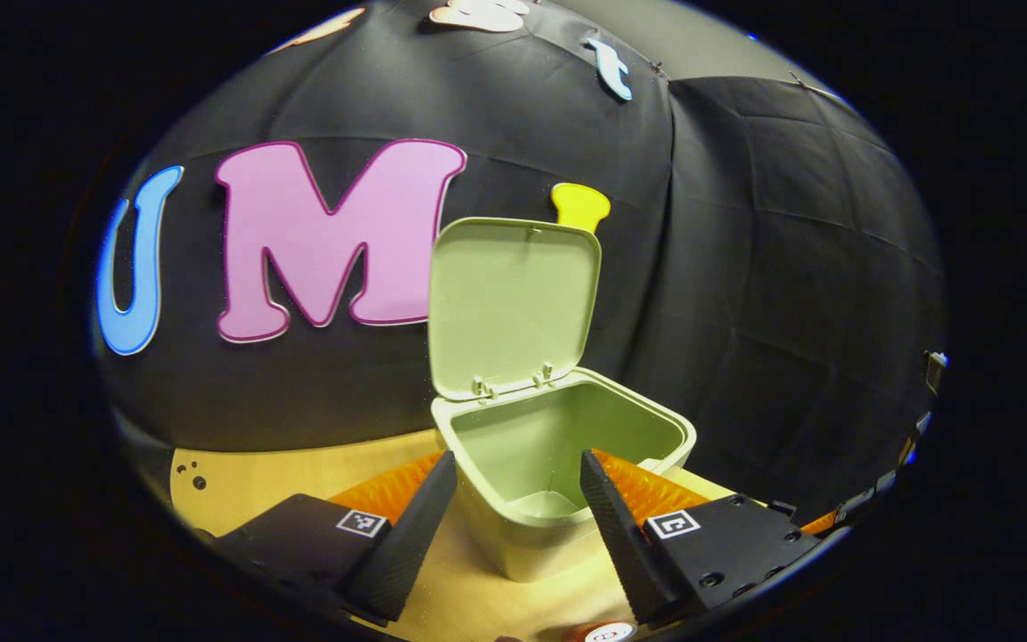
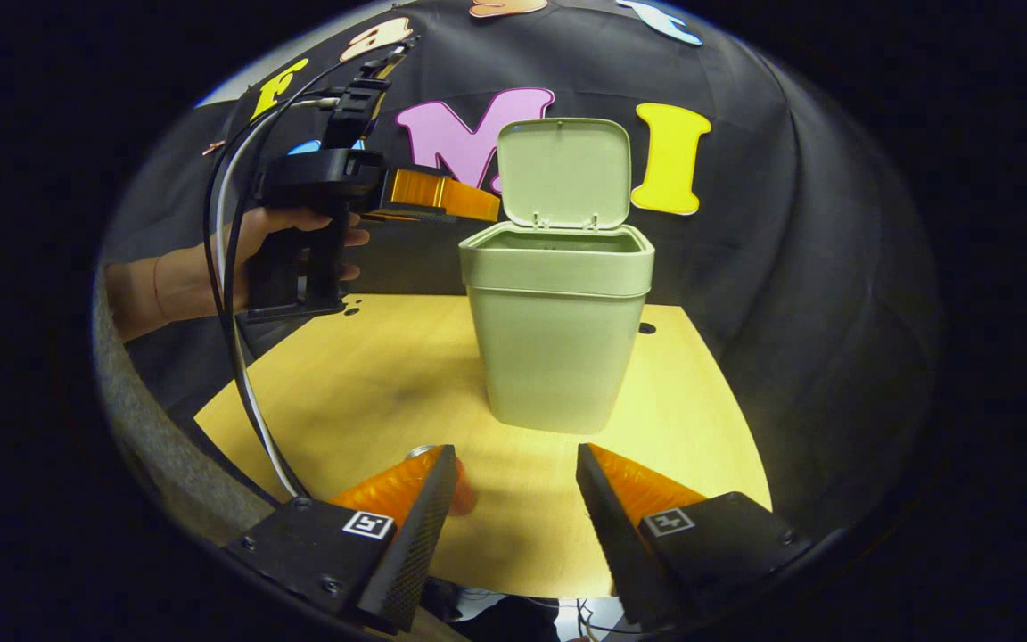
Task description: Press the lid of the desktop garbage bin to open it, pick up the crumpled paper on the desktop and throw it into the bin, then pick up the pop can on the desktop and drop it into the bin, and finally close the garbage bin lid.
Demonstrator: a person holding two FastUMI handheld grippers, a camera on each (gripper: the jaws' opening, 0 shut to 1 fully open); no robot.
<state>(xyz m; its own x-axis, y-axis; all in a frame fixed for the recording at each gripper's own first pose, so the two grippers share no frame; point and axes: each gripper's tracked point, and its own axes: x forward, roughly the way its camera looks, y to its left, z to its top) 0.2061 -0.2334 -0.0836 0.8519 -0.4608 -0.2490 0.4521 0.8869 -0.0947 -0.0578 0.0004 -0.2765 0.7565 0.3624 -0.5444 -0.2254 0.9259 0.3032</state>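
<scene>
The table [image 2: 371,374] is a smooth pale wooden board with small round holes near its far edge. On it stands the garbage bin [image 2: 558,357], matte green plastic, tapered with rounded corners, its flat lid [image 2: 564,171] hinged upright. Left tongs [image 1: 518,499] hang released above the bin's open mouth. Right tongs [image 2: 516,499] are released low over the table, the pop can [image 2: 460,495] partly hidden behind 1 finger.

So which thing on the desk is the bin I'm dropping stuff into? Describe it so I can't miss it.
On the pale wooden desktop, in front of the black cloth wall, stands the garbage bin: a pale green, square-sided tub that narrows toward its base. Its hinged lid stands upright at the back, leaving the mouth open, and it is the tallest thing on the desk.
</scene>
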